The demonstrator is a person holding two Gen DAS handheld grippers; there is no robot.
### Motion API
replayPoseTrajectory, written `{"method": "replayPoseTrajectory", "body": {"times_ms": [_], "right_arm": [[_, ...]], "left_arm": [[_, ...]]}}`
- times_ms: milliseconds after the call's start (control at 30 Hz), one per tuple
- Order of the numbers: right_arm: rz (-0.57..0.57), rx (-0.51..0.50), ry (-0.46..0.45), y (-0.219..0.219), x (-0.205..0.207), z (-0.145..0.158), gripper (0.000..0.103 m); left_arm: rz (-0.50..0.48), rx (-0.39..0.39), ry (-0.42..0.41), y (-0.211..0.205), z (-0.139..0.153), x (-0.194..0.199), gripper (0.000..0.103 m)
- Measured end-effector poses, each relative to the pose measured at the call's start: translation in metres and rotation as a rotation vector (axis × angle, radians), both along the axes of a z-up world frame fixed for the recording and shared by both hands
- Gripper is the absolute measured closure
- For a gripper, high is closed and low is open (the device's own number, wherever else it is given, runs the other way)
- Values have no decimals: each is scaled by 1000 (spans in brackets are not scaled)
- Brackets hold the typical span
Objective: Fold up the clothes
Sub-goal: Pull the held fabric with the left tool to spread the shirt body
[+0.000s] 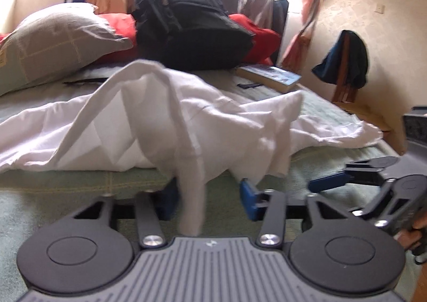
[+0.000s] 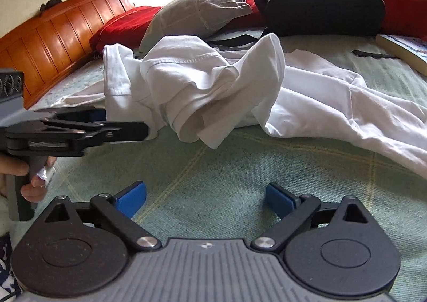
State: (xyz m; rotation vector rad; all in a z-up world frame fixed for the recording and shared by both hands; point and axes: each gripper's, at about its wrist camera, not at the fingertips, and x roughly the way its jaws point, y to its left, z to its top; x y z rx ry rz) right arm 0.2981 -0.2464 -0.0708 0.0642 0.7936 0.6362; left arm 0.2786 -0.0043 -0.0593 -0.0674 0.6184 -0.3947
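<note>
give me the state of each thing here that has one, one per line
white garment: unfolded, bunched and lifted at one end, the rest spread on the bed
left gripper: fingers partly closed around a hanging strip of the garment; whether they press it cannot be told
right gripper: open, nothing between its fingers, over bare bedcover
black backpack: resting on the red bedding
book: closed, lying flat
grey pillow: propped on the bedding

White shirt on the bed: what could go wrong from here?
Only a narrow strip of the white shirt lies between the jaws of the left gripper, so it may slip free. The right gripper is open over the bed cover, holding nothing; a one-sided pull could bunch the crumpled shirt further.
</note>
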Motion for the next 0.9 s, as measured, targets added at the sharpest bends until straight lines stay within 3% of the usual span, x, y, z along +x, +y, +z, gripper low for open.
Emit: {"method": "replayPoseTrajectory", "body": {"times_ms": [67, 167, 533, 700, 900], "right_arm": [[1, -3, -6, 1, 0, 0, 4], [-1, -11, -14, 2, -1, 1, 4], [-9, 46, -5, -2, -6, 8, 4], [1, 68, -4, 0, -9, 10, 5], [30, 92, -7, 5, -16, 15, 5]], "left_arm": [[34, -10, -2, 3, -2, -1, 88], [63, -39, -21, 10, 2, -7, 101], [70, -127, -122, 48, 55, -67, 103], [118, -102, -175, 71, 79, -102, 103], [203, -92, -177, 96, 90, -138, 103]]}}
